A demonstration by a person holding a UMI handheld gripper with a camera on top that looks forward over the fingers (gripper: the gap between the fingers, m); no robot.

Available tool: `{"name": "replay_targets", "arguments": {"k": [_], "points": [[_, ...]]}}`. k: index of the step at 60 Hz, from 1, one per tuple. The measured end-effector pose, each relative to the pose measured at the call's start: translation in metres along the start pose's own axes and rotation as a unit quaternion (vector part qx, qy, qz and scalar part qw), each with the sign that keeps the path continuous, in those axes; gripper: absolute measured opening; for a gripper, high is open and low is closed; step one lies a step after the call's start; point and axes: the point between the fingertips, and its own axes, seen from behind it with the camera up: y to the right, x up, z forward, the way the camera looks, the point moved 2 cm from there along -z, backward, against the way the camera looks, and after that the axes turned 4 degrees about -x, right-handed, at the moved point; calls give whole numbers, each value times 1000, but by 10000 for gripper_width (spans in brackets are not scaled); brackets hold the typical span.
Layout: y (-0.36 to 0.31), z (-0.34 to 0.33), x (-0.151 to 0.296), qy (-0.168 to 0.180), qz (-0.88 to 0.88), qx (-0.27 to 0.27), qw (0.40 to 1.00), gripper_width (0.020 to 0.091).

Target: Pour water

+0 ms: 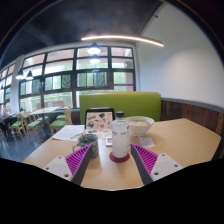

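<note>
The gripper (114,160) hangs low over the near edge of the surface (185,140), its fingers (78,158) spread wide apart and closed on nothing. Just ahead of them, roughly on the line between the two tips, a clear water bottle (119,135) stands upright on a small red coaster (119,156). I judge the fingers are held this wide so the bottle can pass between them for a side grasp; it is not yet between them.

Right behind the bottle sits a pale bowl (139,126), the likely place for the water to go (though nothing shows which vessel is meant). It stands close enough that a short lift and tilt should reach it. To the bottle's left lies a flat printed booklet or tablet (98,121), and further left a sheet of paper (68,131), both toward the far edge.

The surface is a light wooden top. Beyond its far edge runs a green upholstered bench (135,103). The room has tall windows (60,78) with greenery outside, more chairs and tables (22,124) at the left, and a long strip light (122,40) on a pale ceiling.
</note>
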Motion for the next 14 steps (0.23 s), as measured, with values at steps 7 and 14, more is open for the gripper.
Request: {"name": "replay_targets", "arguments": {"k": [7,14], "points": [[-15,-49,-1,3,-2,10,1000,839],[-28,-84,-3,6,-4,6,1000,837]]}}
